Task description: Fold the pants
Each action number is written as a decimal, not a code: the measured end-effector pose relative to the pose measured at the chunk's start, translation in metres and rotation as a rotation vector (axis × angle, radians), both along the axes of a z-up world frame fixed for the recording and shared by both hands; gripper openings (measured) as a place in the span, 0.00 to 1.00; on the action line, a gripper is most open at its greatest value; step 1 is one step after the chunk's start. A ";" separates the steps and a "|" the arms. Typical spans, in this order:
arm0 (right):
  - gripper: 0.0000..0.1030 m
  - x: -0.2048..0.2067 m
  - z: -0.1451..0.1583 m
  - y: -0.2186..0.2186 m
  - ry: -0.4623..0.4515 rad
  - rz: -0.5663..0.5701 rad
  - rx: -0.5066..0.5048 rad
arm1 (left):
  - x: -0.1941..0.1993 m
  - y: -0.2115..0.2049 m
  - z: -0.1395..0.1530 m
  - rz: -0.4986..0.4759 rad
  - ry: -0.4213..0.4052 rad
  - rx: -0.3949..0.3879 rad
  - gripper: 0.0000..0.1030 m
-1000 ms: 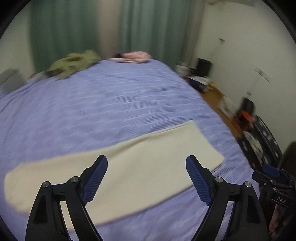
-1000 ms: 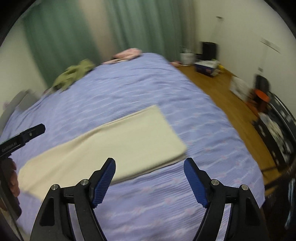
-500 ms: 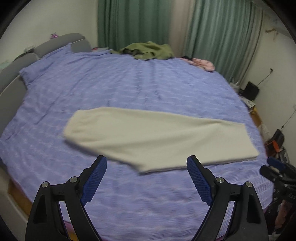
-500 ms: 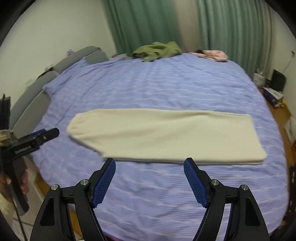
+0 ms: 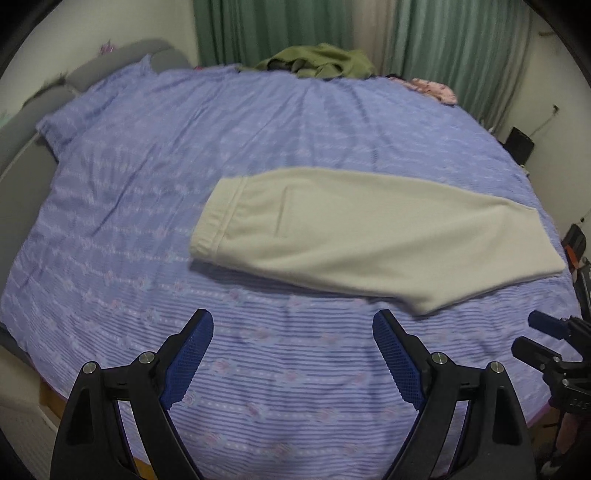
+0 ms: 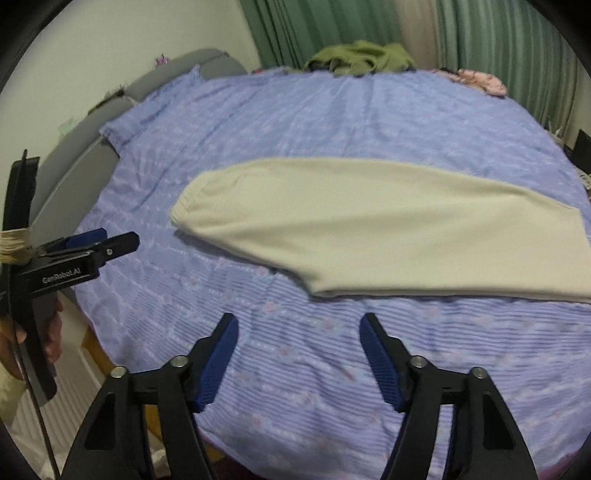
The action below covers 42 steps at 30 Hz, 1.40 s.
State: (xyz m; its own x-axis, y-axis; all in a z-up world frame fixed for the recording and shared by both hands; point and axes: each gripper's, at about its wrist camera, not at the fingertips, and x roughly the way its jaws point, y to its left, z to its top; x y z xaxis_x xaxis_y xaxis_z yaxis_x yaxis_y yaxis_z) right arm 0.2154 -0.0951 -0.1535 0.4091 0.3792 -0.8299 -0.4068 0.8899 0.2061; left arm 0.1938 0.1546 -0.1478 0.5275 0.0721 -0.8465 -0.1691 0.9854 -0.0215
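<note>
From my left wrist camera, my left tongs (image 5: 293, 350) hang with their blue pads wide apart above the bed (image 5: 122, 206), which wears a lilac striped cover, and nothing lies between them. The cream pants (image 5: 369, 236) lie flat on the cover beyond the tongs, folded lengthwise into one long strip, with the waistband at the left and the leg ends toward the right edge of the bed. A green garment (image 5: 317, 61) and a pink one (image 5: 432, 88) sit at the far edge, before green curtains (image 5: 258, 33). My right tongs (image 5: 550, 347) show at the lower right. From my right wrist camera, my right tongs (image 6: 299, 350) stand apart over bare cover, empty, their jaws having just been closing a little. The pants (image 6: 388, 225) stretch across the view just past the pads, not touching them. At the left, my left hand (image 6: 40, 343) grips the left tongs (image 6: 96, 243), seen side-on
</note>
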 end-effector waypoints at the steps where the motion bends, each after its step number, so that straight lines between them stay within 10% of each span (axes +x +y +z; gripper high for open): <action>1: 0.60 0.007 -0.010 0.007 0.019 0.009 0.009 | 0.004 0.005 -0.008 0.012 0.008 -0.010 0.86; 15: 0.49 0.085 -0.128 0.045 0.226 0.001 -0.003 | 0.050 0.036 -0.101 0.107 0.138 -0.079 0.86; 27: 0.45 0.097 -0.134 0.057 0.201 0.010 -0.015 | 0.066 0.053 -0.099 0.164 0.126 -0.087 0.86; 42: 0.02 0.076 -0.140 0.061 0.215 -0.010 -0.152 | 0.049 0.079 -0.103 0.242 0.147 -0.078 0.86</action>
State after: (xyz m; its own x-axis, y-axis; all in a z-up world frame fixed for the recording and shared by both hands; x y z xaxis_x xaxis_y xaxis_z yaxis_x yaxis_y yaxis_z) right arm 0.2913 -0.0343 -0.2939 0.2198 0.2405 -0.9454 -0.3595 0.9209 0.1507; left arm 0.2424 0.2336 -0.2507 0.3740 0.1126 -0.9205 -0.4058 0.9124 -0.0533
